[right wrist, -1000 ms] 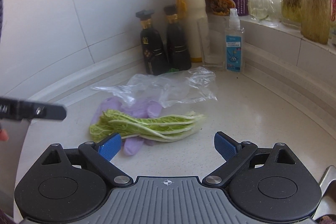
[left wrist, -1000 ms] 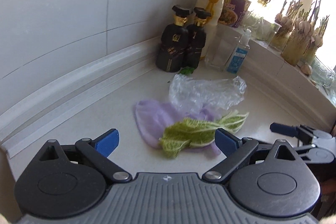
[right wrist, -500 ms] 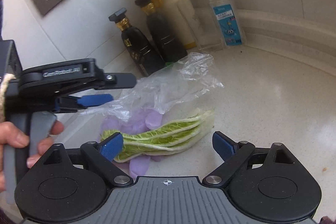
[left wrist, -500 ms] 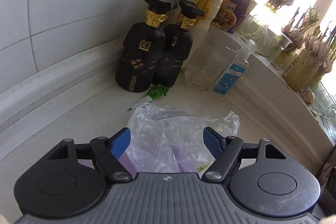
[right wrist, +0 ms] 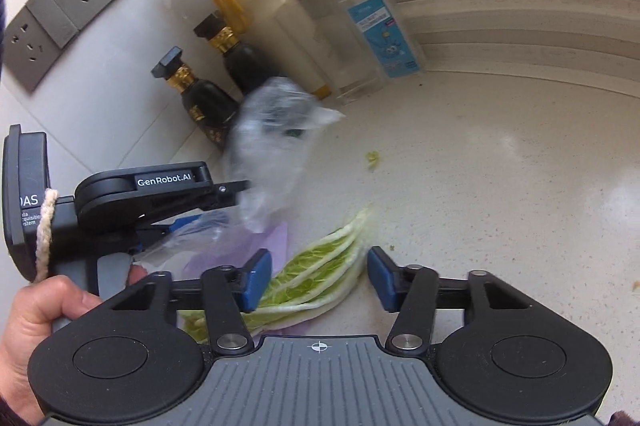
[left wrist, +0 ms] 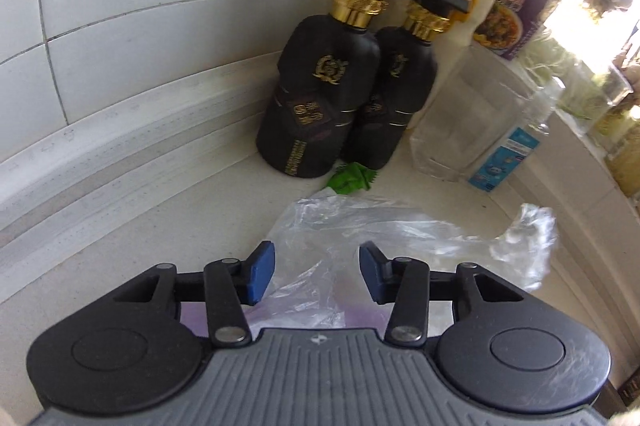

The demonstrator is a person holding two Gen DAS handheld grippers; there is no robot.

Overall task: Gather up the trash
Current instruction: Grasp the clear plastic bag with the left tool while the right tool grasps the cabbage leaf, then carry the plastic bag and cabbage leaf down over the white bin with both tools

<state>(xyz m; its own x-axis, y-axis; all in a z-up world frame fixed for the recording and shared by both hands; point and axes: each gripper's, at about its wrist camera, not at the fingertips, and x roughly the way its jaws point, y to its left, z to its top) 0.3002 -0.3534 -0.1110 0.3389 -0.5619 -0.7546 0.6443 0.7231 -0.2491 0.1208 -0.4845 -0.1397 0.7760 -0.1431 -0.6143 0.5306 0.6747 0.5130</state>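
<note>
Now L claw (left wrist: 316, 274) part-open around plastic bag (left wrist: 400, 230), R claw (right wrist: 318, 278) part-open around cabbage leaf (right wrist: 320, 278).

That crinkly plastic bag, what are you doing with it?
A person is tidying kitchen trash with two handheld grippers. The left gripper is open around the clear plastic bag, with the bag between its fingers. The right gripper is open over a cabbage leaf on the counter. Nothing is gripped yet.

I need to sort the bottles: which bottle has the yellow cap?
The tall white bottle, standing behind the two black bottles; those have black caps with gold collars.
</note>
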